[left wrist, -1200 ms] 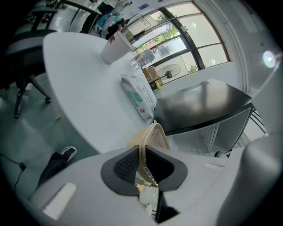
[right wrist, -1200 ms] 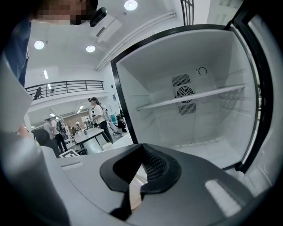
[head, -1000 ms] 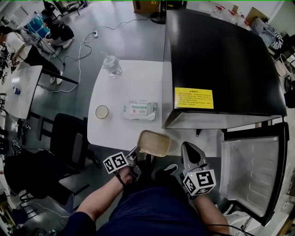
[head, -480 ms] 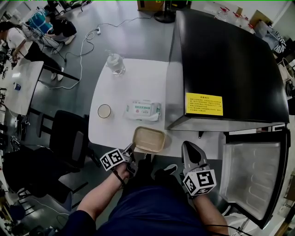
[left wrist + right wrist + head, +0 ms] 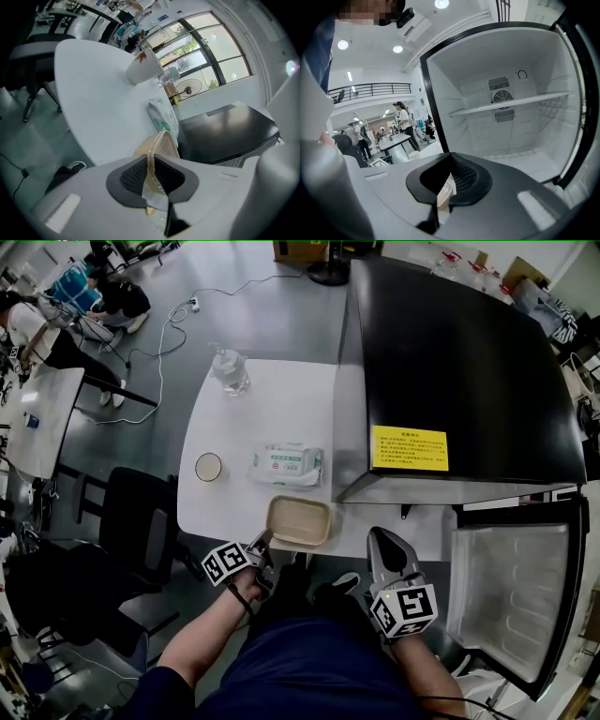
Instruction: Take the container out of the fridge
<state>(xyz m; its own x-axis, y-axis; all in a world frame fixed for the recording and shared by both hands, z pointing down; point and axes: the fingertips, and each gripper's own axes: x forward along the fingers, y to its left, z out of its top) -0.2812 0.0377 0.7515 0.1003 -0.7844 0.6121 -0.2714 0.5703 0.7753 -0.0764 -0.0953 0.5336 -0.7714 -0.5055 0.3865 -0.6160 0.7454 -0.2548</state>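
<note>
Clamping left claw (image 5: 264, 544): ribbed black pads pinch the container (image 5: 299, 520) by its thin near rim.
Left hand pose: forearm reaches forward from the lap, claw tilted down toward the desk (image 5: 272, 413), marker cube (image 5: 231, 564) facing up.
Right claw (image 5: 382, 538): jaws closed tip to tip, gripping nothing; held low – pointing toward the fridge (image 5: 459, 362).
Container: beige, shallow, a rounded rectangle with a matte look – outside the fridge, at the desk's near edge, just in front of the wipes pack (image 5: 286, 465).
Desk: white, smooth, round-cornered; a paper cup (image 5: 208, 467) and a clear bottle (image 5: 230, 371) stand on it.
Fridge: glossy black top with a yellow label; white moulded interior with one shelf.
</note>
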